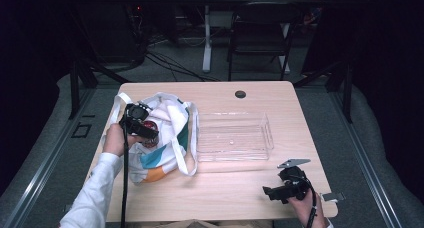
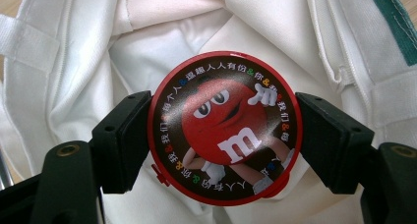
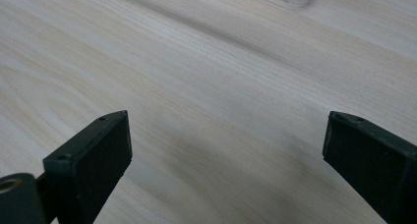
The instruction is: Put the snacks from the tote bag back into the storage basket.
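Your table [image 1: 220, 188] is pale wood with rounded corners, and its grain runs plainly across the right gripper view. At twelve o'clock on the top, near the far edge, sits a small dark round grommet [image 1: 240, 94]. A little grey metal tab [image 1: 333, 196] lies at the four o'clock corner. Beyond the table on the grey floor [image 1: 320, 118] you have a black folding chair [image 1: 260, 33] at one o'clock, a white desk leg [image 1: 207, 38] just beside it, and black cables [image 1: 170, 63] trailing at eleven o'clock.
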Motion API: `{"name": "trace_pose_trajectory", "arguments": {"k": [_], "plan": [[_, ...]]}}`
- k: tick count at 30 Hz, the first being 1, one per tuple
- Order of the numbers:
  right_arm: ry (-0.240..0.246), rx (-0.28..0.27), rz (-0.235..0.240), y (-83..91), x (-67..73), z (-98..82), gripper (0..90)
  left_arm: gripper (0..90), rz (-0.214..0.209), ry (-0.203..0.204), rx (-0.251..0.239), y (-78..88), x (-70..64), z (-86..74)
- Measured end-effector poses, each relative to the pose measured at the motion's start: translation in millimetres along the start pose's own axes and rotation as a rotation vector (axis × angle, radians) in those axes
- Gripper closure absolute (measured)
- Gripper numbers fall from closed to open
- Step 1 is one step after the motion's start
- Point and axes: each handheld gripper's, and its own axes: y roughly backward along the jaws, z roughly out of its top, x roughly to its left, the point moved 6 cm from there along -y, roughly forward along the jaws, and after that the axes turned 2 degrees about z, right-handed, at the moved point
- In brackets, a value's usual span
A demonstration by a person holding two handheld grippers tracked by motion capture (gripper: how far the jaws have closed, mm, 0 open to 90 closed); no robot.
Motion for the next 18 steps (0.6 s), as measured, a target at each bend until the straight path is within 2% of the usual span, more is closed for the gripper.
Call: {"name": "trace_pose_trajectory", "arguments": {"k": [18], "plan": [[-0.005, -0.011, 0.010, -0.4, 0.5, 0.3, 4.0, 25.8, 0.006, -0.016, -0.005, 17.6, -2.1, 15.8]]}}
